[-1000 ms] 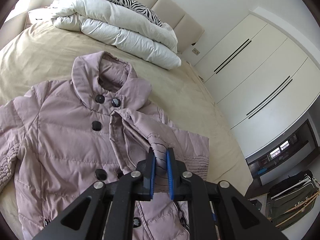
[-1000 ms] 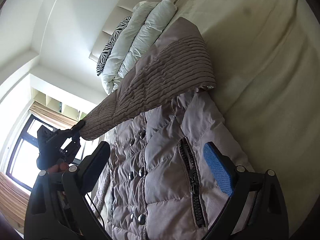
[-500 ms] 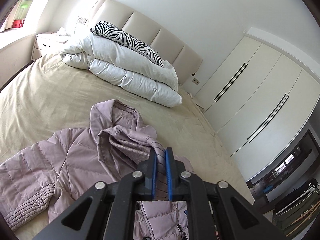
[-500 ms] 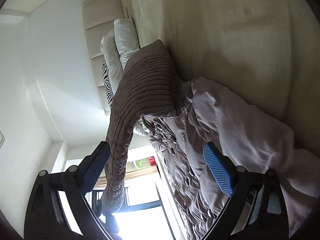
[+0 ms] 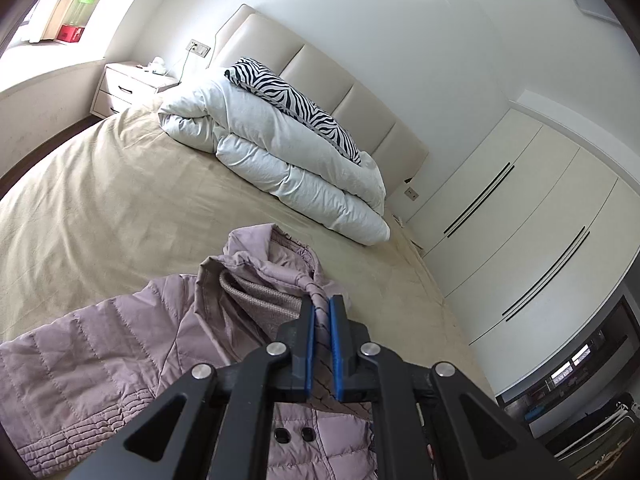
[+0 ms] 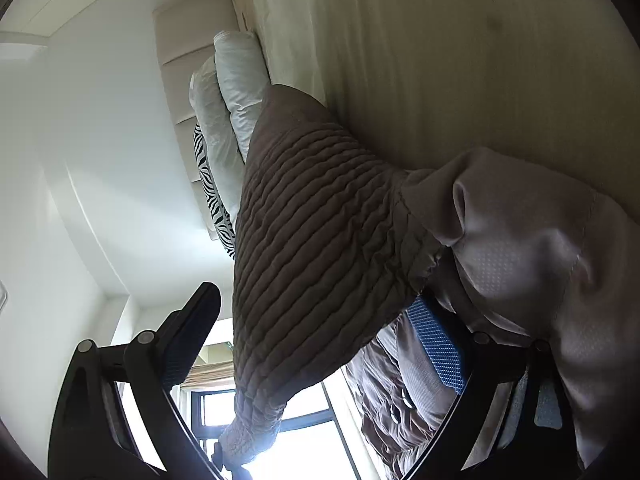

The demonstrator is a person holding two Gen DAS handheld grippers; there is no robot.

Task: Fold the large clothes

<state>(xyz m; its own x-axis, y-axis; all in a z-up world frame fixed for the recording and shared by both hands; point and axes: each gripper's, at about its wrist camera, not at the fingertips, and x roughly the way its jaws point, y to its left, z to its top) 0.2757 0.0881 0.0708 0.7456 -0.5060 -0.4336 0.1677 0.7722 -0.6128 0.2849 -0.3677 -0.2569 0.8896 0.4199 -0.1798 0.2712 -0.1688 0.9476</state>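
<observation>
A mauve quilted jacket (image 5: 120,344) lies on the beige bed (image 5: 100,208). My left gripper (image 5: 322,320) is shut on the end of one sleeve and holds it lifted above the jacket's collar. In the right wrist view the same ribbed sleeve cuff (image 6: 320,232) hangs stretched between the open jaws of my right gripper (image 6: 316,340). The jacket body (image 6: 532,248) bulges over the right blue pad (image 6: 436,344). My right gripper holds nothing.
A folded white duvet (image 5: 288,152) with a zebra pillow (image 5: 296,100) lies by the headboard. A nightstand (image 5: 128,88) stands at the far left. White wardrobes (image 5: 532,220) line the right wall. A bright window (image 6: 280,420) shows in the right wrist view.
My left gripper has lifted the sleeve higher and pulled it back over the jacket. My right gripper has moved in close under the raised sleeve, jaws still open.
</observation>
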